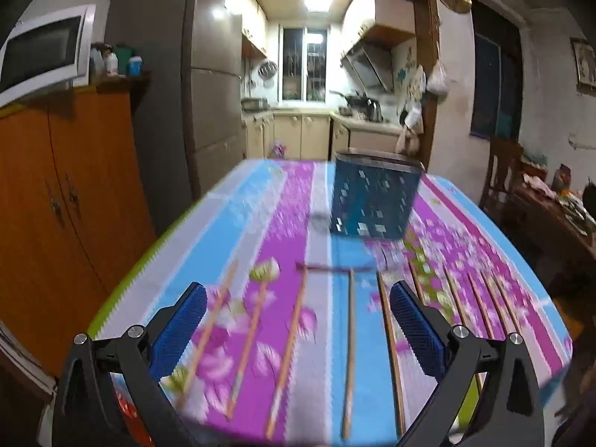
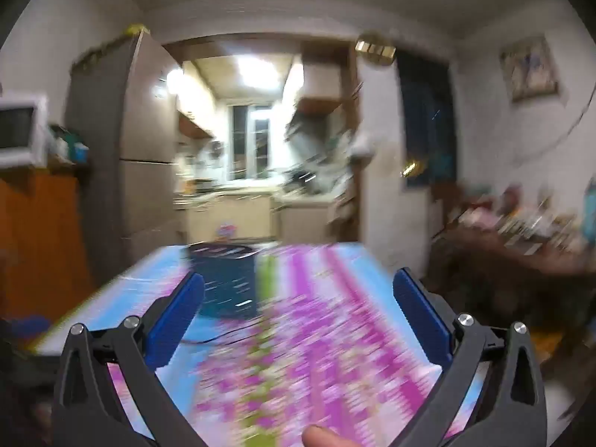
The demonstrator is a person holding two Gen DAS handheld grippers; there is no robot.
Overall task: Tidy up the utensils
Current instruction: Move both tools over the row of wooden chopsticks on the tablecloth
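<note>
Tablecloth [image 1: 260,201]: chopsticks [image 1: 349,335] between spread fingers [image 1: 413,320].

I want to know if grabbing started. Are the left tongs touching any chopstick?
Apart. The left wrist view shows the left tongs open above the tablecloth, with the chopsticks lying flat between and below the blue pads, unpinched.
</note>
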